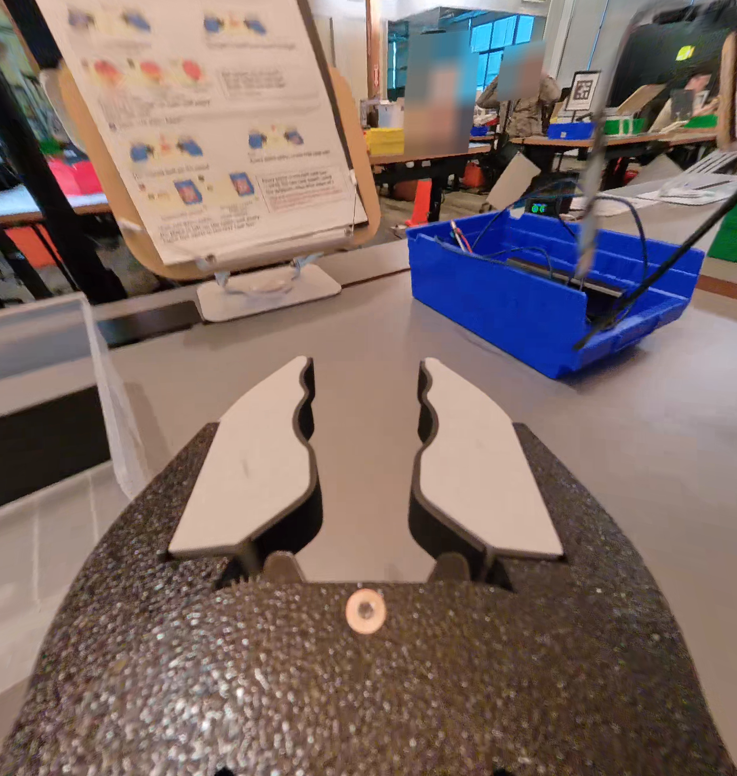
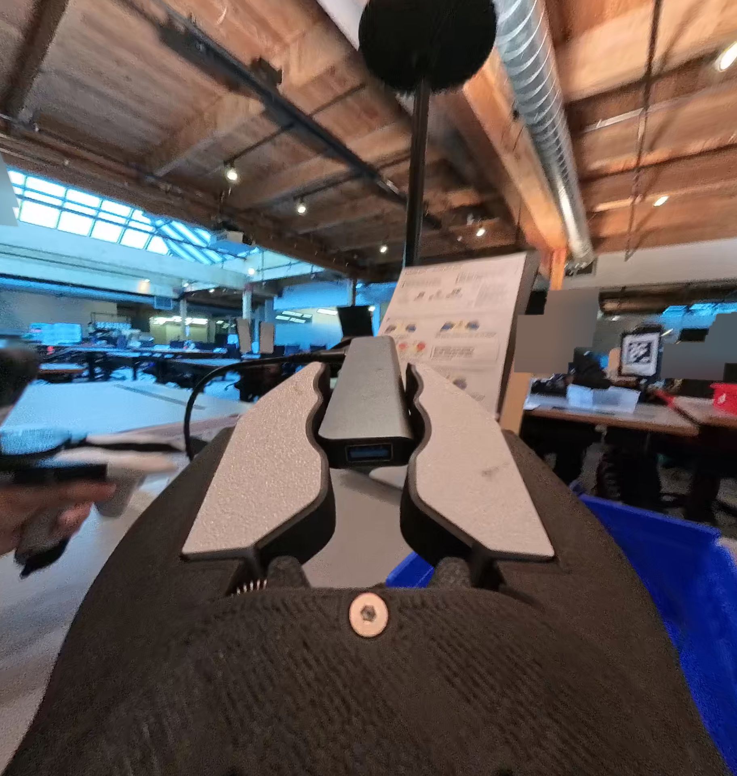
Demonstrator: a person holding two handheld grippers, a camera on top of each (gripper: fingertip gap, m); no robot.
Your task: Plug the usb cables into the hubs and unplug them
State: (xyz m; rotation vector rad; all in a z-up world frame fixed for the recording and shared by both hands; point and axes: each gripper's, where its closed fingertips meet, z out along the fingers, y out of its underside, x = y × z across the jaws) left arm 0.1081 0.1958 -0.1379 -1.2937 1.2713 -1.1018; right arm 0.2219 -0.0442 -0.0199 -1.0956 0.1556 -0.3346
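Note:
My right gripper (image 2: 367,369) is shut on a slim grey USB hub (image 2: 364,399) and holds it tilted up in the air. The hub's near end shows an empty blue USB port (image 2: 369,453). Its black cable (image 2: 194,399) loops from the far end down to the left. My left gripper (image 1: 367,363) is open and empty, low over the grey table (image 1: 400,327). It also shows in the right wrist view (image 2: 43,466), blurred, in a hand at the far left. The blue bin (image 1: 505,310) to its right holds dark cables (image 1: 526,252).
A blurred grey bar (image 1: 589,189) and a black cable (image 1: 652,268) rise from the bin. An instruction sheet on a stand (image 1: 215,126) is at the table's back. A clear container (image 1: 35,336) is at the left. The bin's rim (image 2: 694,609) lies under my right gripper.

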